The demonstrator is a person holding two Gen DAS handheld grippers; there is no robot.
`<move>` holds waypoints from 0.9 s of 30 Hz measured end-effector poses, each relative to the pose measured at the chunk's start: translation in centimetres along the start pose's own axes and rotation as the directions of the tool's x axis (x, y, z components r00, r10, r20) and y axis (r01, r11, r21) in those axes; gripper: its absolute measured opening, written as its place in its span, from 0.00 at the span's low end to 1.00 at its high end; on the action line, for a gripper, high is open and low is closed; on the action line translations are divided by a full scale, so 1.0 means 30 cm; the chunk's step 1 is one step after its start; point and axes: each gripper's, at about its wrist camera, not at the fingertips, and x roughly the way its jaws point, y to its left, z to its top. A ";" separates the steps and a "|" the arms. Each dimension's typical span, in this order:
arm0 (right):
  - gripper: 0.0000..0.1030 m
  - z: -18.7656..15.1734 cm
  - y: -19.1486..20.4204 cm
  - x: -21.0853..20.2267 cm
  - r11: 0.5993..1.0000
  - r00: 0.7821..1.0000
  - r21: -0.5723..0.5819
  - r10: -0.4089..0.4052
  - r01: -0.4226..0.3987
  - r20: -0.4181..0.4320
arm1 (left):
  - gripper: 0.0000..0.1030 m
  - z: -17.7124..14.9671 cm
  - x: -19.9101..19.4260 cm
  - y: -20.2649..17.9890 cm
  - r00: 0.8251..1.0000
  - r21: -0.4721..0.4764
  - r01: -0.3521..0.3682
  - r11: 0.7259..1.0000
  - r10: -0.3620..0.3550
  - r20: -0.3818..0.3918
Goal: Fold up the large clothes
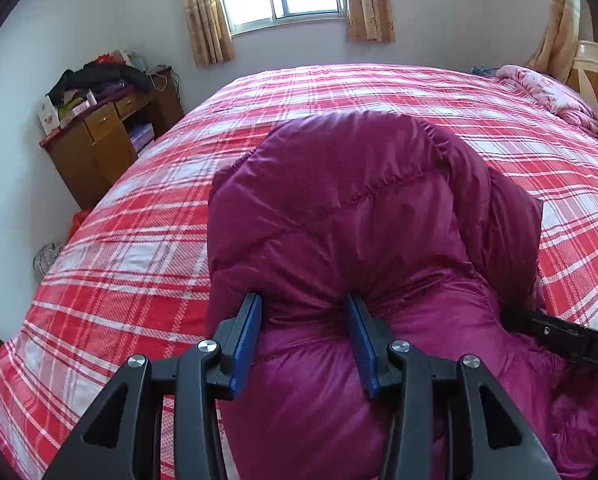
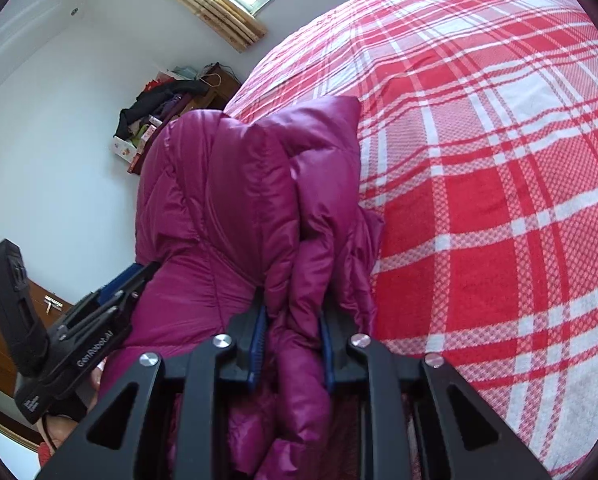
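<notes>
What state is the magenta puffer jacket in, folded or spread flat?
Partly folded, bunched: the magenta puffer jacket is doubled into stacked layers on the red plaid bedspread, with the left gripper and right gripper each clamping a fold.

Puffy magenta quilted down jacket (image 1: 339,216) fills centre and lower right of left-wrist view, heaped on the red-and-white plaid bedspread (image 1: 131,240); it blocks any straight pass fwd. Bare plaid lies left of the heap and across the upper centre up to the wall w/ the window. Crumpled pink floral blanket (image 1: 555,96) sits upper right. Brown wooden desk w/ piled clothes (image 1: 99,136) stands upper left, just off the bed edge. In right-wrist view, plaid (image 2: 499,200) lies bare over the whole right half.
</notes>
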 end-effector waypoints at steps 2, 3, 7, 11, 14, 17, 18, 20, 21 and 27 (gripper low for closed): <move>0.21 -0.007 -0.017 -0.008 1.000 1.000 0.005 0.007 -0.007 0.001 | 0.44 -0.005 0.010 -0.009 1.000 0.003 -0.008 1.000 0.008 0.001; 0.21 -0.008 -0.018 -0.009 1.000 1.000 0.004 0.007 -0.007 0.002 | 0.44 -0.009 0.015 -0.015 1.000 0.009 -0.017 1.000 0.017 0.005; 0.21 -0.010 -0.023 -0.016 1.000 1.000 0.000 0.004 -0.004 0.003 | 0.44 -0.027 0.026 -0.050 0.998 0.057 -0.063 0.996 0.061 0.034; 0.20 -0.011 -0.022 -0.019 1.000 1.000 -0.016 -0.015 0.015 -0.005 | 0.44 -0.028 0.051 -0.061 0.998 0.071 -0.062 0.996 0.060 0.032; 0.19 -0.016 -0.011 -0.027 0.999 0.999 -0.034 -0.030 0.030 -0.014 | 0.44 -0.033 0.064 -0.070 0.998 0.080 -0.056 0.995 0.053 0.041; 0.18 -0.028 -0.029 -0.036 1.000 1.000 0.002 -0.017 0.017 -0.009 | 0.43 -0.038 0.076 -0.086 0.998 0.111 -0.054 0.992 0.049 0.045; 0.18 -0.029 -0.032 -0.039 1.000 1.000 0.009 -0.015 0.015 -0.009 | 0.43 -0.039 0.076 -0.090 0.998 0.119 -0.056 0.991 0.051 0.049; 0.18 -0.022 -0.028 -0.043 1.000 0.999 0.006 -0.026 0.026 -0.022 | 0.43 -0.044 0.077 -0.089 0.997 0.122 -0.054 0.991 0.048 0.056; 0.18 -0.017 -0.023 -0.047 0.999 0.999 0.002 -0.036 0.036 -0.031 | 0.43 -0.047 0.076 -0.087 0.997 0.123 -0.052 0.991 0.045 0.059; 0.40 0.078 0.083 -0.133 0.979 0.984 -0.108 -0.176 0.173 -0.019 | 0.43 -0.051 0.072 -0.095 0.996 0.130 -0.064 0.989 0.056 0.070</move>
